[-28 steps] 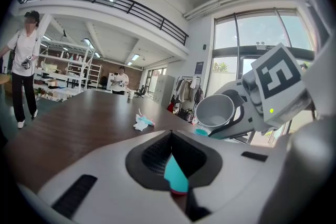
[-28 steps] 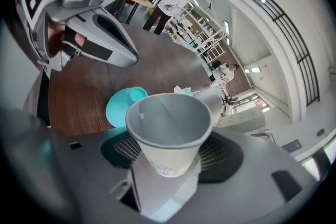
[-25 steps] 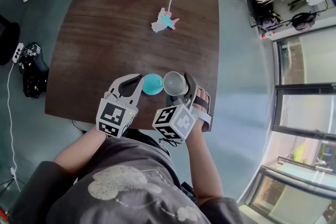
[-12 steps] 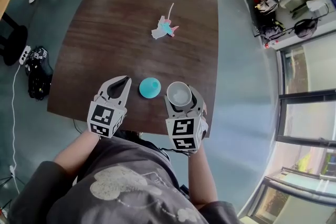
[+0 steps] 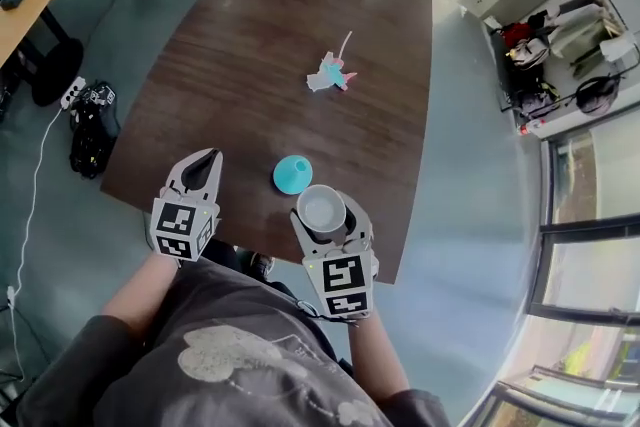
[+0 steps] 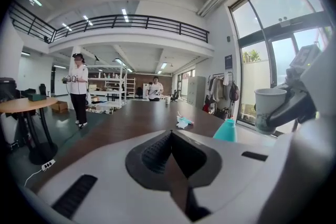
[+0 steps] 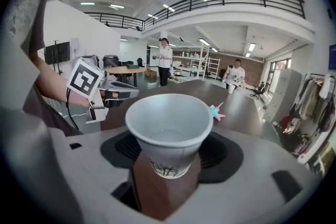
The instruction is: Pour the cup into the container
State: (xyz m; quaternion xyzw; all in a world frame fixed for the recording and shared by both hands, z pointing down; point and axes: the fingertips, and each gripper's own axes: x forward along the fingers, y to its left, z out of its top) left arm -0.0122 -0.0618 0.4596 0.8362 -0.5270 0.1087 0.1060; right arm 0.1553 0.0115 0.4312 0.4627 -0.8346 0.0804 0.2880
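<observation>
Though in tongs (image 7: pixel 167 157), cup (image 7: pixel 168 128) contents unclear

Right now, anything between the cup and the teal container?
Nothing visible. The cup is upright in the right claw; the teal container stands on the table just beyond it, bare wood between. The left claw is off to the side.

Left gripper (image 5: pixel 207 157): jaws together, nothing between them. Right gripper (image 5: pixel 322 215): jaws clamped on upright paper cup (image 7: pixel 167 126). Both forearms extended forward.
</observation>
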